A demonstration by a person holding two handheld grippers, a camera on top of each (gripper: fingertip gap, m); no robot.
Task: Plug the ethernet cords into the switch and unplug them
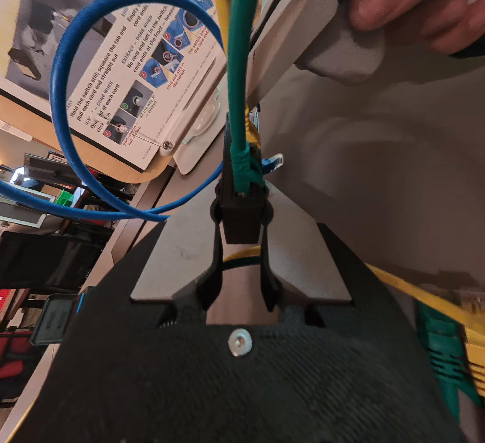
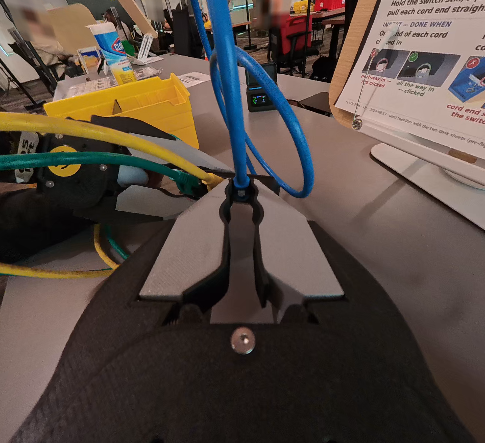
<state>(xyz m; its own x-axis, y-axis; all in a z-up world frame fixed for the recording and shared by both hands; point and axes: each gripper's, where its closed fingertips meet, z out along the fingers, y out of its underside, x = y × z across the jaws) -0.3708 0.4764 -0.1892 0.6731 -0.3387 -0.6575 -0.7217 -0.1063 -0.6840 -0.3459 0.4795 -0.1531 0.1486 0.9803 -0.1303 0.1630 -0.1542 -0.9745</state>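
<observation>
Green cord and yellow cord sat plugged into the switch pinched by the left claw, while the right claw pinched the unplugged blue cord.

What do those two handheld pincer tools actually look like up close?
Both look alike. The left gripper and right gripper each have a wide black textured body with a silver screw at its centre, and two flat grey wedge-shaped fingers edged with black scalloped pads. Seen from the right wrist view, the left one also carries a round yellow sticker on its black side.
</observation>
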